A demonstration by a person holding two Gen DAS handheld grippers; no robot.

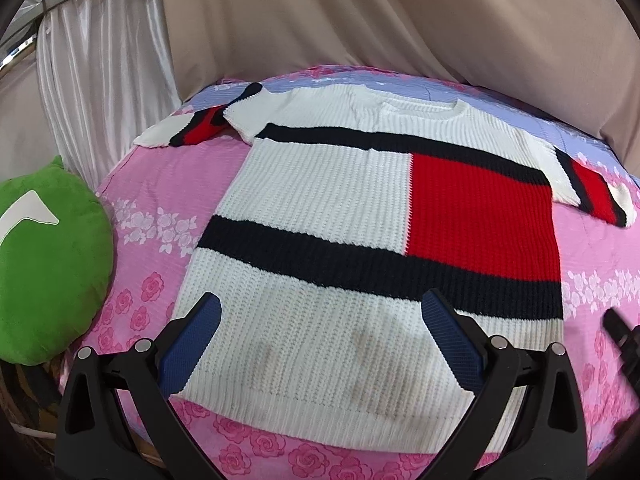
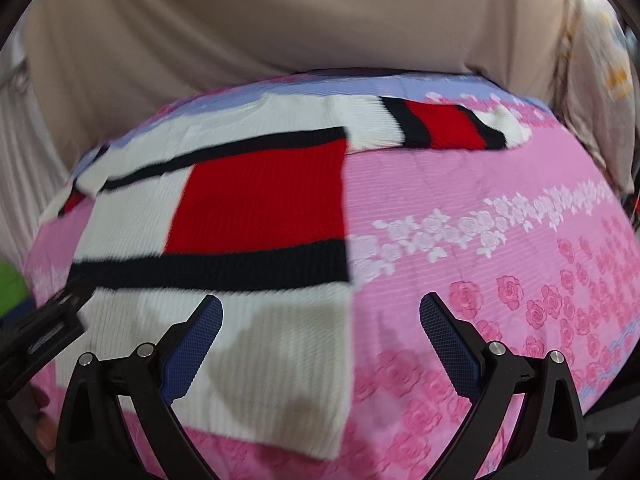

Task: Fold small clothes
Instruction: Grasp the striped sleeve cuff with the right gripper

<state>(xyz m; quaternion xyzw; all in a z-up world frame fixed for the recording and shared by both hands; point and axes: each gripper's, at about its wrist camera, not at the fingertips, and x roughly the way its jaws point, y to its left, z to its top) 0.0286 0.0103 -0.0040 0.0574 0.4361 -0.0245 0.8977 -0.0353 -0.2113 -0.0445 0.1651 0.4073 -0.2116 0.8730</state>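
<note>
Two grippers hover with jaws spread wide and empty: the left gripper [image 1: 320, 320] over the hem of the knitted sweater [image 1: 360, 216], the right gripper [image 2: 320, 320] at its right hem corner. The sweater lies flat, front up, sleeves out, on a bed under a pink rose-print sheet [image 2: 480, 208]. Its thick, stretchy knit could bunch or drag if only one layer gets pinched, and the soft bed may let a fold skew. A green plush cushion [image 1: 48, 256] sits left; beige drapes [image 1: 360, 20] hang behind.

We see bright, even light and soft shadows on the sweater [image 1: 360, 216] — right view motion-blurred, edges fisheye-bent.
</note>
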